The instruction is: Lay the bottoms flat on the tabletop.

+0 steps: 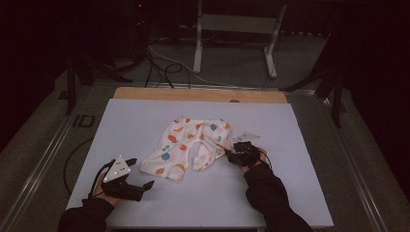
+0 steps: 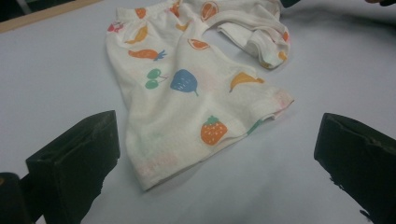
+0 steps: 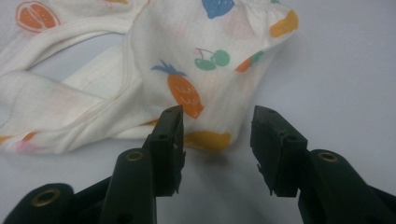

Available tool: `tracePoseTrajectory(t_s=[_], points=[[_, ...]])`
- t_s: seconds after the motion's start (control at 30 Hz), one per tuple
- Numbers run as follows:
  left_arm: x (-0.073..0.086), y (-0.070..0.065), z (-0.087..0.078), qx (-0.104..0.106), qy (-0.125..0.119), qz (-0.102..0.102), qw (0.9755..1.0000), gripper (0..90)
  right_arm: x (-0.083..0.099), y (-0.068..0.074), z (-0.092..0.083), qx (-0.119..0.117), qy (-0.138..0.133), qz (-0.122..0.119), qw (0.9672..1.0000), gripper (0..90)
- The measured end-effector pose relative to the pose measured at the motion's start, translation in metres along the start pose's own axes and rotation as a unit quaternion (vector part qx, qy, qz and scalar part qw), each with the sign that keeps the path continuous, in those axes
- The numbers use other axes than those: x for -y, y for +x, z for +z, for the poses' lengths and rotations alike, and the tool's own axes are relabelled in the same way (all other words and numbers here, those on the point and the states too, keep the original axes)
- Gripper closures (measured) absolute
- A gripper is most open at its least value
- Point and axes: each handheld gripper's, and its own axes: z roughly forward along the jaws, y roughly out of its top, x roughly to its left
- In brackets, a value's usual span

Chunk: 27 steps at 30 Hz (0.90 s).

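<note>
While the left gripper (image 1: 145, 185) is held released, short of the shorts' (image 1: 186, 145) near-left hem, the right gripper (image 3: 217, 135) is set at their right edge, jaws parted, nothing grasped, seemingly for pinching.

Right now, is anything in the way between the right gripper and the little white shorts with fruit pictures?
No. The right gripper sits at the edge of the white fruit-print cotton shorts, jaws apart, with bare grey table around.

Fruit-print shorts (image 2: 196, 88) flat on white table (image 2: 56, 70); left gripper (image 2: 217, 154) jaws wide apart, nothing between.
</note>
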Motion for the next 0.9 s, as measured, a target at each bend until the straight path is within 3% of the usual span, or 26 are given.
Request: tracePoseTrajectory(t_s=[0.13,0.23,0.37,0.47,0.6,0.8,0.9], points=[[0.0,-0.001,0.001,0.003,0.002,0.001,1.0,1.4,0.0,0.001,0.008,-0.009,0.008,0.009,0.9999,54.3],[0.0,-0.001,0.002,0.006,0.004,0.001,1.0,1.4,-0.001,0.003,0.011,-0.01,0.016,0.012,0.9997,59.4],[0.0,-0.002,0.001,0.008,0.0,-0.001,1.0,1.4,-0.002,0.001,0.01,0.002,0.03,-0.003,0.9996,87.1],[-0.003,-0.003,0.002,0.018,-0.004,-0.009,0.9998,1.4,-0.004,-0.003,0.005,0.0,0.024,0.0,0.9997,90.0],[-0.005,-0.006,0.007,0.027,0.002,-0.002,0.9996,1.4,-0.009,-0.008,-0.005,0.004,0.003,0.004,1.0,90.0],[-0.004,-0.006,0.009,0.034,0.002,-0.003,0.9994,1.4,-0.027,-0.007,-0.025,-0.033,-0.05,0.011,0.9981,90.0],[-0.003,-0.005,0.008,0.033,-0.003,-0.006,0.9994,1.4,-0.038,-0.006,-0.032,-0.037,-0.066,0.011,0.997,90.0]])
